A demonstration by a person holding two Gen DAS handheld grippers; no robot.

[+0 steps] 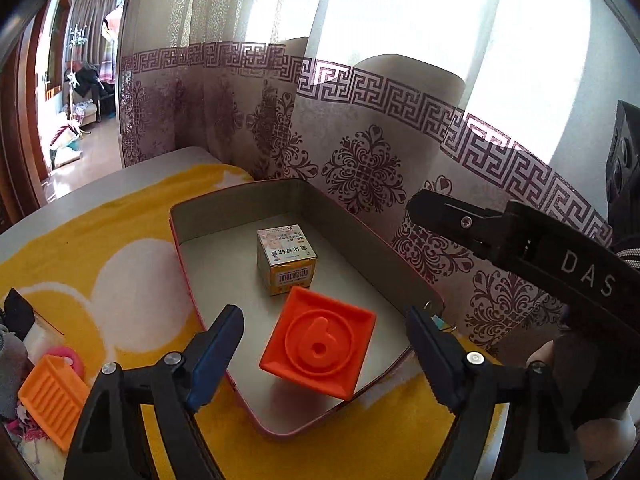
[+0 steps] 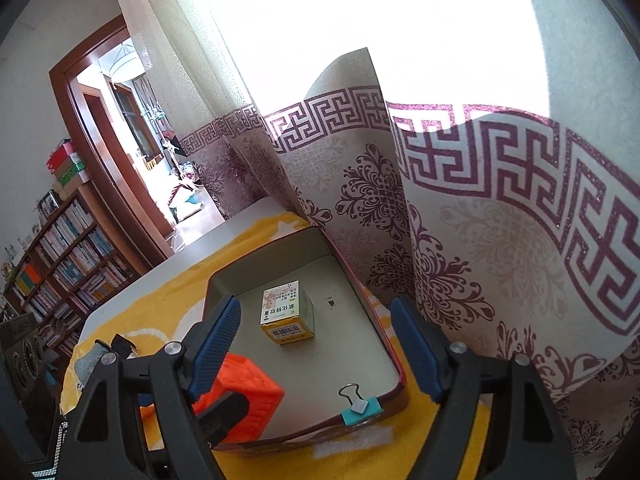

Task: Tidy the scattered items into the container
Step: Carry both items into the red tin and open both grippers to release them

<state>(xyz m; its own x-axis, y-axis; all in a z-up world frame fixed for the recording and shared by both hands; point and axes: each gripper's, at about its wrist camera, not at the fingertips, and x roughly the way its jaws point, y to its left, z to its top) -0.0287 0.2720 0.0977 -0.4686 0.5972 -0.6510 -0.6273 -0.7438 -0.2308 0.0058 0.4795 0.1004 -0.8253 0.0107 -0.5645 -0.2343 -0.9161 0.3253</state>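
An open metal tin (image 1: 192,256) with a pink outer wall lies on a yellow and white blanket. Inside it stands a small yellow medicine box (image 1: 286,258) (image 2: 286,314). An orange cube (image 1: 318,346) with a raised 6 sits tilted at the tin's near end, between the fingers of my left gripper (image 1: 324,346). The pads stand apart from its sides, so the gripper is open. My right gripper (image 2: 316,344) hangs open over the tin's near right part with nothing between its fingers. The cube (image 2: 248,392) shows at its lower left. A teal binder clip (image 2: 360,406) sits on the tin's near rim.
A patterned curtain (image 1: 360,160) hangs right behind the tin. An orange ridged block (image 1: 52,396), a pink ring (image 1: 70,358) and soft grey things lie on the blanket (image 1: 80,248) at the left. A bookshelf (image 2: 60,264) and a doorway are farther left.
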